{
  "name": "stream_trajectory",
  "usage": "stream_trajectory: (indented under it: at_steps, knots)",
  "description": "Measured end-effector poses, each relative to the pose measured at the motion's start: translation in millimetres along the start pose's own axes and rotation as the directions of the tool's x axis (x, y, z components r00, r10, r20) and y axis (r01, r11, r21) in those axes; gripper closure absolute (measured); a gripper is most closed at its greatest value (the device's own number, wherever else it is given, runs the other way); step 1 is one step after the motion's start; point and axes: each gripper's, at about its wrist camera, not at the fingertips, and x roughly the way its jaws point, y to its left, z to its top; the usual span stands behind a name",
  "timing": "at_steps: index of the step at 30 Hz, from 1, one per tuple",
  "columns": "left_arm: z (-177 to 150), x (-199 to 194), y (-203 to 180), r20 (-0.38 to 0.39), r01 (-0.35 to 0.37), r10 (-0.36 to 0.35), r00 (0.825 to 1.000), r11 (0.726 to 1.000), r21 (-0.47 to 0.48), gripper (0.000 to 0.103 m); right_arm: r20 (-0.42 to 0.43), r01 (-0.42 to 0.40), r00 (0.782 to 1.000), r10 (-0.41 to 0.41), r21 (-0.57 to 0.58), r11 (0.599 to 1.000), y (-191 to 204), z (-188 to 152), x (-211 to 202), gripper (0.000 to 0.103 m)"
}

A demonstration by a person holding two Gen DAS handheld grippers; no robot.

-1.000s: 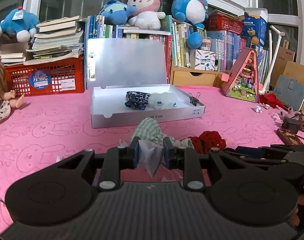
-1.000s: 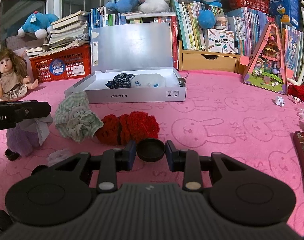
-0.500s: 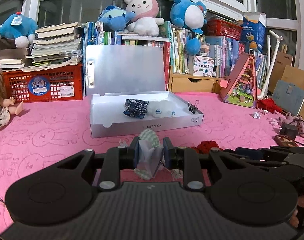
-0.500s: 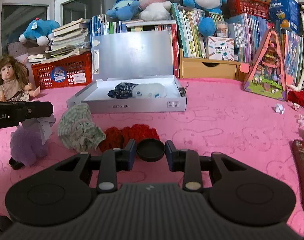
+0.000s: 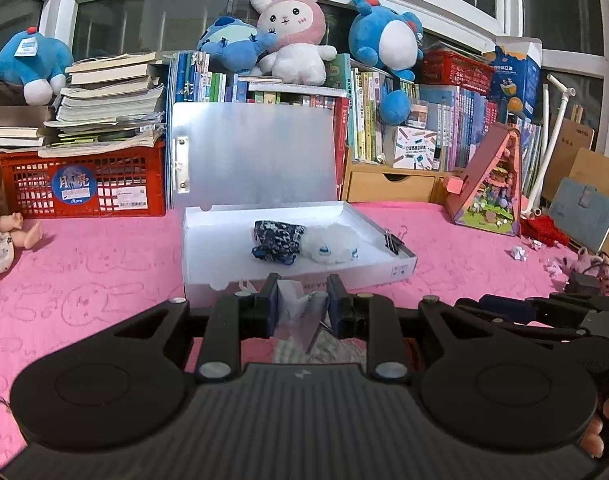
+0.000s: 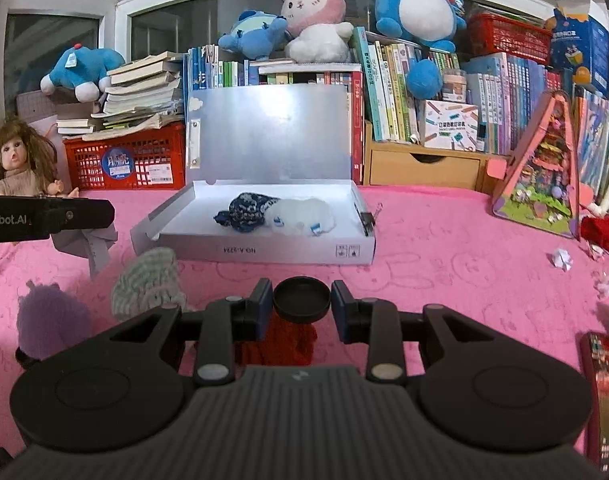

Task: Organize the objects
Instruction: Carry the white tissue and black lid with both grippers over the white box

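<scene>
Both grippers rose: left jaws pinch a tag (image 5: 294,300) (purple toy (image 6: 52,312) dangling), right a flat-lying cap (image 6: 301,299).

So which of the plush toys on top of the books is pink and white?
The pink and white bunny plush toy, with upright ears, sitting in the middle between two blue plush toys; every other plush is blue.

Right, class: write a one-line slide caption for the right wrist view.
Right tongs grip a black round lid above the pink cloth, facing an open white box holding two knitted items.
</scene>
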Motion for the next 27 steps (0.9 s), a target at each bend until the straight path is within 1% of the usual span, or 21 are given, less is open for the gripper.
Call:
stream_trajectory:
  at_steps: [6, 9, 13, 17, 22, 27]
  knots:
    - [25.3, 17.5, 9.8, -0.005, 0.005, -0.005, 1.000, 1.000, -0.022, 0.074, -0.023, -0.029, 0.999, 0.030, 0.029, 0.999, -9.2, 25.6, 14.7, 0.067]
    - [36.9, 28.4, 14.3, -0.004, 0.012, -0.012, 1.000, 0.999, -0.030, 0.074, -0.021, -0.030, 0.999, 0.031, 0.013, 0.999, -13.2, 41.1, 22.4, 0.067]
    - [51.9, 47.7, 21.4, -0.019, 0.015, -0.016, 1.000, 0.999, -0.049, 0.074, -0.029, -0.030, 0.999, 0.031, 0.005, 1.000, -20.1, 63.9, 37.1, 0.067]
    - [74.9, 73.1, 33.2, -0.031, 0.020, -0.022, 0.999, 0.997, -0.072, 0.074, -0.054, -0.039, 0.998, 0.040, 0.015, 0.999, -28.1, 87.4, 55.8, 0.067]
    - [101.8, 111.1, 49.6, -0.058, -0.008, 0.002, 0.998, 0.994, -0.109, 0.074, -0.102, -0.062, 0.992, 0.071, 0.093, 0.994, -43.3, 116.7, 87.5, 0.067]
    - [118.3, 152.0, 64.9, -0.129, -0.037, 0.015, 0.992, 0.985, -0.166, 0.074, -0.173, -0.056, 0.981, 0.089, 0.187, 0.981, -61.3, 134.4, 123.2, 0.067]
